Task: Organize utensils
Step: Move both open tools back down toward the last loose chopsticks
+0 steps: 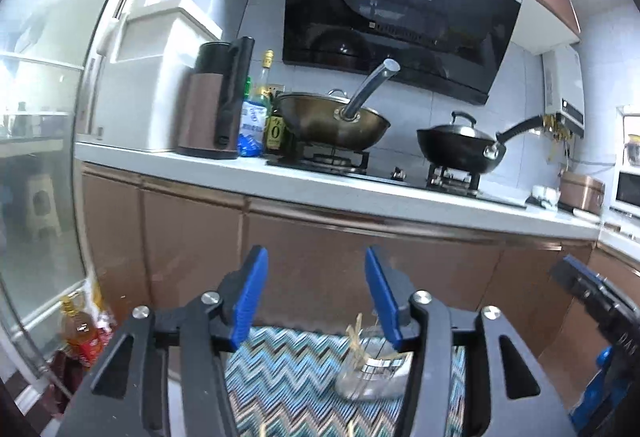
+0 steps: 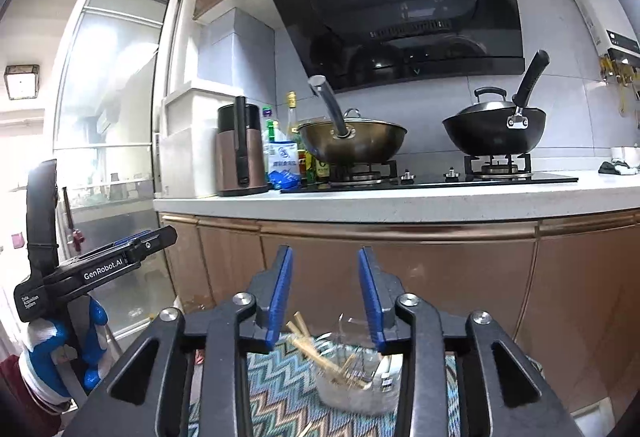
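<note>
A clear glass jar (image 2: 356,381) stands on a zigzag-patterned cloth (image 2: 280,397) and holds wooden chopsticks (image 2: 316,353) that lean to the left, plus a metal utensil. The jar also shows in the left wrist view (image 1: 372,373) on the same cloth (image 1: 288,377). My left gripper (image 1: 316,297) is open and empty, raised above the cloth, left of the jar. My right gripper (image 2: 325,293) is open and empty, above the jar. The left gripper also shows in the right wrist view (image 2: 160,237), and the right gripper's tip is at the edge of the left wrist view (image 1: 576,277).
A kitchen counter (image 2: 400,203) with brown cabinets is ahead. On the hob stand a bronze wok (image 2: 352,141) and a black lidded pan (image 2: 494,131). A kettle (image 2: 240,149) and bottles stand at the left. An oil bottle (image 1: 78,333) is on the floor.
</note>
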`<state>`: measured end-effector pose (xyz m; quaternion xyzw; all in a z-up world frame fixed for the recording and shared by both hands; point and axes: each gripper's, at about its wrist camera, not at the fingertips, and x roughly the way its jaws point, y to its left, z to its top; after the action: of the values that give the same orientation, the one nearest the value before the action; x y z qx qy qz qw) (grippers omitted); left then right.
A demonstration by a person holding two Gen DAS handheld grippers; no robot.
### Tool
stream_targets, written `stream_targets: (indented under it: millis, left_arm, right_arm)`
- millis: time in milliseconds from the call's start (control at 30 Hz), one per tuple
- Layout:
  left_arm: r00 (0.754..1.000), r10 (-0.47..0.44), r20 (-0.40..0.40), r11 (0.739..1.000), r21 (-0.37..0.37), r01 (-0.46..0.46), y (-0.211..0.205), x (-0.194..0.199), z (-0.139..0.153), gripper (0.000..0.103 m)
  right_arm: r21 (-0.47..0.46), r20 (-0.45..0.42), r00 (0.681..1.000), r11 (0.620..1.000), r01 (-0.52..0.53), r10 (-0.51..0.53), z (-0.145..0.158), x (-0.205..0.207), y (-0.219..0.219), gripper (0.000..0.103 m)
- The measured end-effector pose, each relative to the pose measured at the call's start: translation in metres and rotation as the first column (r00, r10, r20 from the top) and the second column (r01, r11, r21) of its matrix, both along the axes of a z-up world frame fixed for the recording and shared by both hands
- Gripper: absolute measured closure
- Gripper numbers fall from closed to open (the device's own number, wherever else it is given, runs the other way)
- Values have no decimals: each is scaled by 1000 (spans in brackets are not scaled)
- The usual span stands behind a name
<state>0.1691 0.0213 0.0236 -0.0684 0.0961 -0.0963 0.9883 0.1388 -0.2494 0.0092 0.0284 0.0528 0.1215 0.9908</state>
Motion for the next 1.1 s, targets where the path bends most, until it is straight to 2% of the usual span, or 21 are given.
stream_targets:
  millis: [267,467,833,1100]
  left_arm:
    - [996,21,-83,991,135,-10,2,-59,-27,53]
    - [991,28,-131,982,190,-2,-2,-72,-50,53]
    - [973,59,-222,973,230,-7,1,-36,-88,53]
    - [939,83,-334,965,261,8,2,5,-132,53]
  right_arm:
    - [-18,-100,994,999,-35,33,-25,-53,10,68]
    - [-40,-188,981,998,-46,37,-42,-65,15,68]
    - [-72,-303,952,995,-69,44,-72,-42,24,68]
    - [-72,-420,906,993,-93,54,-108,-5,35,68]
